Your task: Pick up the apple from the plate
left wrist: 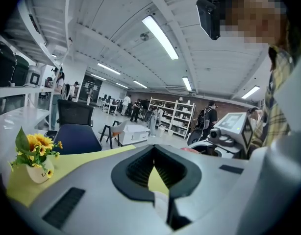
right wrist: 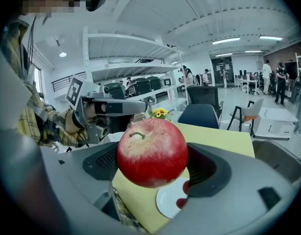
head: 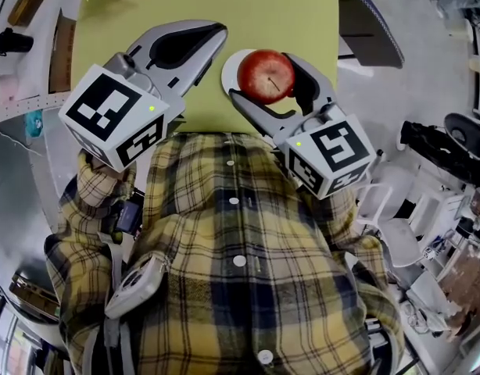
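A red apple (head: 265, 73) sits between the jaws of my right gripper (head: 273, 83), which is shut on it. In the right gripper view the apple (right wrist: 151, 152) hangs stem up, clear of the small white plate (right wrist: 169, 203) on the yellow-green table below. In the head view only a sliver of the plate (head: 227, 72) shows left of the apple. My left gripper (head: 195, 44) hovers beside it over the table, shut with nothing in it. In the left gripper view its pads (left wrist: 140, 166) meet at the tips, with only table showing between them.
A pot of yellow flowers (left wrist: 36, 156) stands at the far left of the yellow-green table (head: 248, 10). The person's plaid shirt (head: 240, 241) is at the table's near edge. Dark chairs (right wrist: 202, 112), shelving (left wrist: 176, 116) and people stand beyond.
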